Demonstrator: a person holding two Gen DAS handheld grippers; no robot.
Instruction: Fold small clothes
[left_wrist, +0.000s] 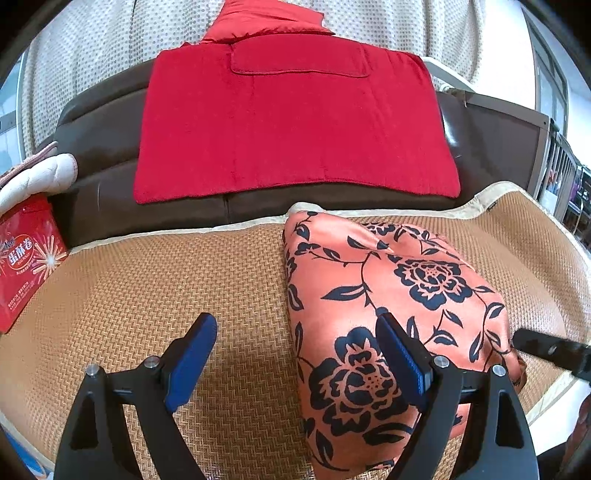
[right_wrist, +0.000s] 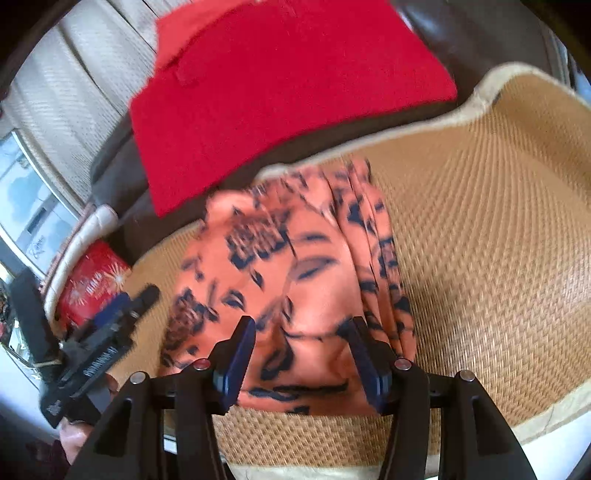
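- Left gripper (left_wrist: 297, 363): jaws wide apart, nothing between the pads, poised over the woven mat (left_wrist: 147, 295) with its right finger above the garment's left edge.
- Right gripper (right_wrist: 303, 363): jaws partly open over the garment's near edge; no pinch on the cloth shows, though blur hides detail.
- The orange floral garment (left_wrist: 388, 295) lies folded into a compact bundle on the mat, right of centre.
- It looks light, soft and satiny, likely slippery; layers could slide apart.
- Best taken at a corner or folded edge, pinching all layers together.
- Farther off, a red towel (left_wrist: 295, 122) drapes the brown sofa back; a red box (left_wrist: 26, 258) sits far left.
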